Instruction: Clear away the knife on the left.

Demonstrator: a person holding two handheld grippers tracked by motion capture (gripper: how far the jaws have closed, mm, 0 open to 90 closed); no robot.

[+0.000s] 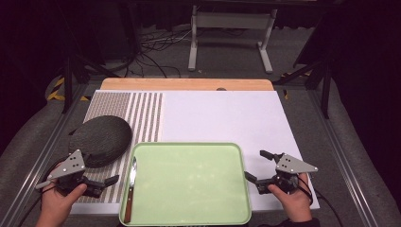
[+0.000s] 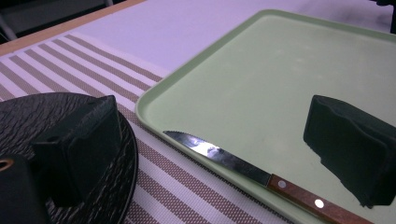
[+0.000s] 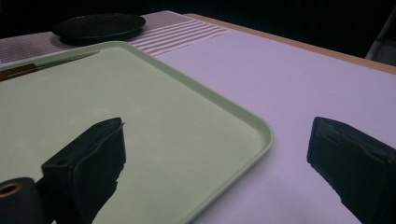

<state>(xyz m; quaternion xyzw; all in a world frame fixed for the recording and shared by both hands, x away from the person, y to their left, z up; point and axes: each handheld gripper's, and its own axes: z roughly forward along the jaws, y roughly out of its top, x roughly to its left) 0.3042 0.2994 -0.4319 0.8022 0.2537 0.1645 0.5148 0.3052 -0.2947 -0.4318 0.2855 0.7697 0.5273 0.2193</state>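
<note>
Lying along the left inner edge of the green tray [image 1: 189, 184], a wooden-handled knife [image 1: 131, 189] sits untouched; the left gripper [image 1: 108, 184] and right gripper [image 1: 258, 165] flank the tray, jaws spread, holding nothing.

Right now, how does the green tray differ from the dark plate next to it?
The green tray is a pale rectangle with rounded corners; the dark plate is a textured black oval. The tray is clearly larger. The tray holds a knife along its left edge; the plate holds nothing. The plate sits on the striped mat. Both lie flat.
</note>
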